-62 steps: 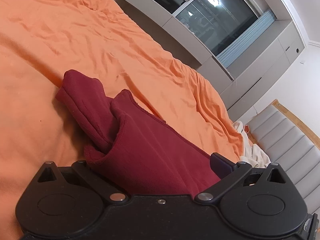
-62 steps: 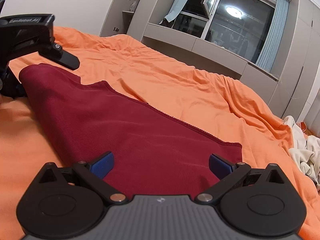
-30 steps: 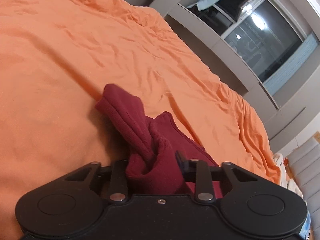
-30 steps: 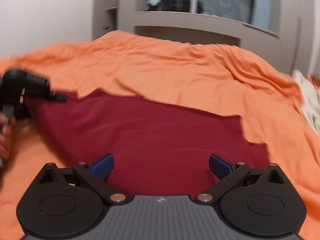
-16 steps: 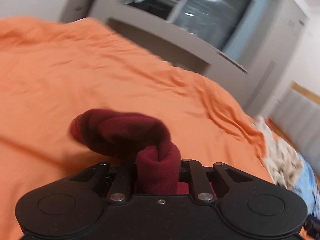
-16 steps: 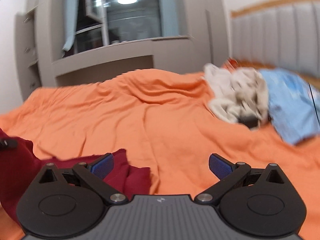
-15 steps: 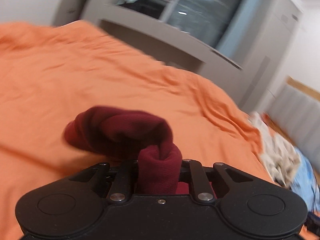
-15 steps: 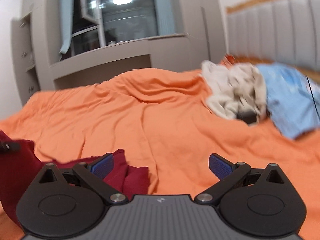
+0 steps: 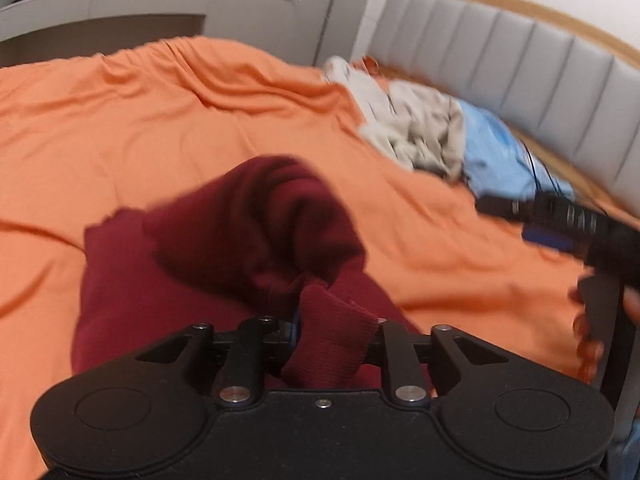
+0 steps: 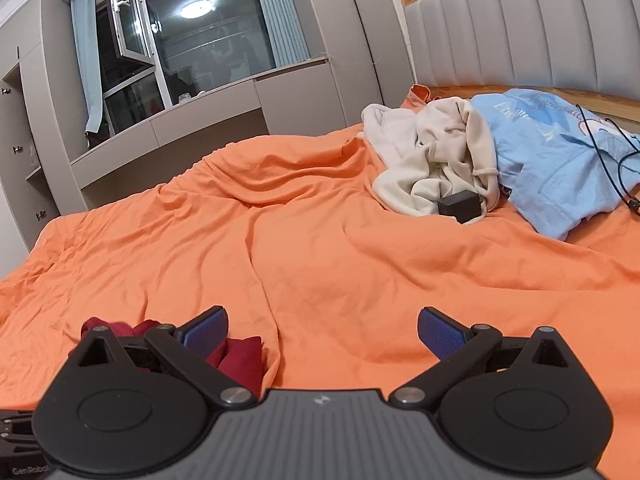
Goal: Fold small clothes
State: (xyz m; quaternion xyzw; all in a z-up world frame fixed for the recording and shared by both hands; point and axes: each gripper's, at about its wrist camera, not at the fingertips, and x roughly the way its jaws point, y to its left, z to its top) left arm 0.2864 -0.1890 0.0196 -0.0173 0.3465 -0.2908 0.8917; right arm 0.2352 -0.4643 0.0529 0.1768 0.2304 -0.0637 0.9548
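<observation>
On an orange bedspread (image 9: 168,120), the left gripper (image 9: 332,324) clamps a bunched fold of a dark red garment (image 9: 256,232). Its jaws have just been opening a little, yet the wad of cloth sits wedged between them and the pads press on it. The rest of the garment rises in a rumpled hump ahead of the claw and spreads flat to the left on the bedspread, one ragged edge showing at its far left corner.

In the right wrist view, a corner of the same garment (image 10: 240,354) peeks out low on the left, just beside the left finger of the right gripper (image 10: 322,330). That gripper stands wide open with nothing between its blue pads (image 10: 438,330), only bare bedspread (image 10: 320,240) ahead.

Further right, near the padded grey headboard (image 10: 520,28), a cream garment (image 10: 432,152) lies crumpled with a small black box (image 10: 460,204) resting at its near edge. Touching it on the right is a light blue garment (image 10: 560,160), a thin black cable (image 10: 616,148) trailing across it. In the left wrist view the right gripper (image 9: 568,224) appears blurred at the right edge, fingers (image 9: 588,344) of a hand just visible around its handle.
</observation>
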